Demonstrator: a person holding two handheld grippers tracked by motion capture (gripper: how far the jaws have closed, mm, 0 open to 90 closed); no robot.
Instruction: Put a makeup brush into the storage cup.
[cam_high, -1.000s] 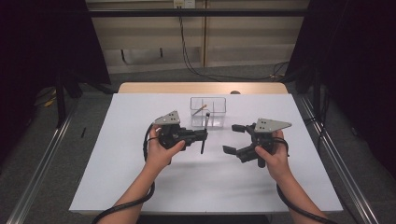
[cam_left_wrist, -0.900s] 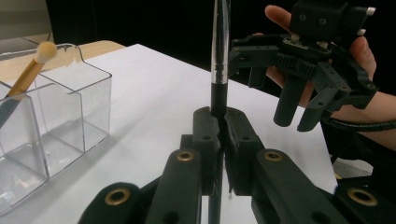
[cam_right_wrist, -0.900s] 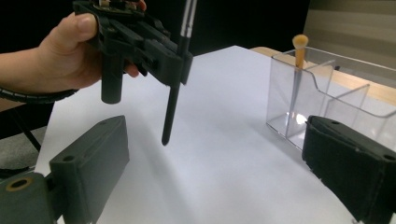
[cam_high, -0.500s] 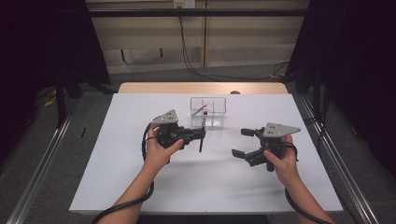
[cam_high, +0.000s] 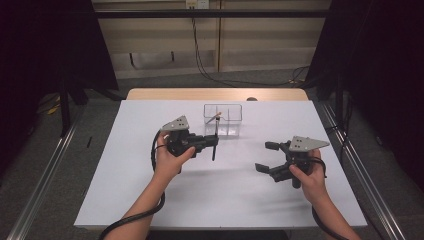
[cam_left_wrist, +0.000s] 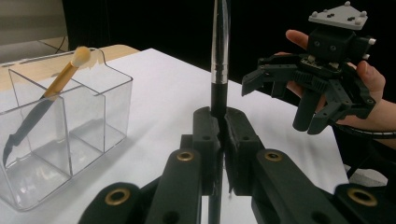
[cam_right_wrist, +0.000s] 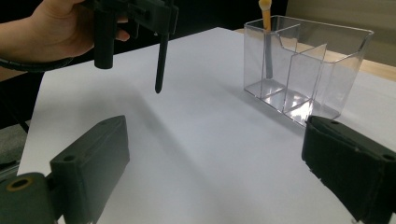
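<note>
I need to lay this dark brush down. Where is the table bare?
Bare: the white sheet left of the left tongs, the patch between both tongs, and the near edge. Crowded: by the clear organizer and around the right tongs.

No readable text or labels, as far as visible

Your dark, slim brush (cam_left_wrist: 219, 56) has a black handle and a shiny silver ferrule; it stands upright, pinched at its black shaft, its lower end hanging clear above the white table (cam_high: 150, 200). Just beside it, your clear divided box (cam_high: 223, 120) sits on the table and holds a tan-tipped brush (cam_left_wrist: 56, 86) leaning tilted in one compartment
</note>
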